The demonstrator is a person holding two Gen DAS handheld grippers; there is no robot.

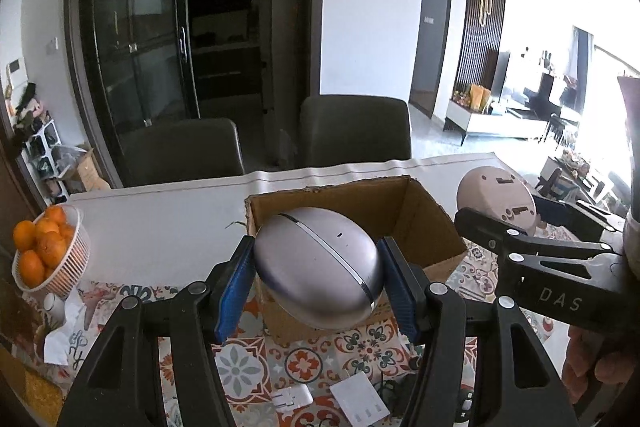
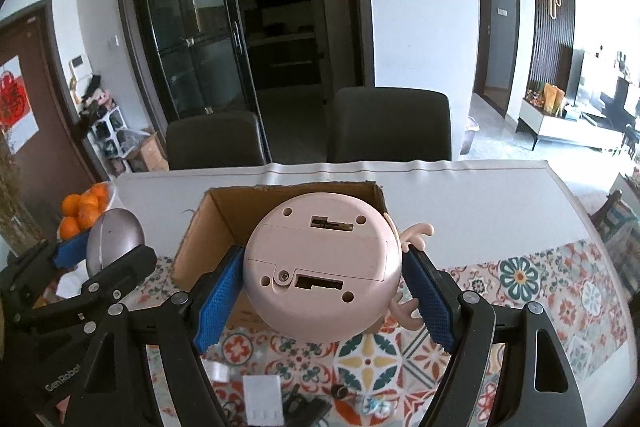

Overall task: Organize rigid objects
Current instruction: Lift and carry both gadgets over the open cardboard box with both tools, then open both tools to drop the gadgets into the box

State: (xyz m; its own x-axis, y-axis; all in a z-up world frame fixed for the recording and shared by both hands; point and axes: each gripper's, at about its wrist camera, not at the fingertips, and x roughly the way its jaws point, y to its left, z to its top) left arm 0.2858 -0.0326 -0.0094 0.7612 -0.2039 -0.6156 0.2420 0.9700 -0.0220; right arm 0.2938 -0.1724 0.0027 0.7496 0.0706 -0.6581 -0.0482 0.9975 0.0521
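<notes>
Left gripper [image 1: 316, 269] clamped on silver egg-shaped case [image 1: 318, 267], long axis slanted, right gripper [image 2: 322, 277] clamped on pink round toy [image 2: 322, 267]; both held just short of cardboard box [image 1: 420, 223], left seemingly nearer.

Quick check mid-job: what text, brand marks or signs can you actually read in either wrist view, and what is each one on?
"DAS": on the right gripper body, left wrist view.
"CenRobot" (last letters cut off): on the right gripper's frame, right wrist view.
Red decoration on the white sheet on the brown door: not readable.
Small door plate: too blurred.
</notes>
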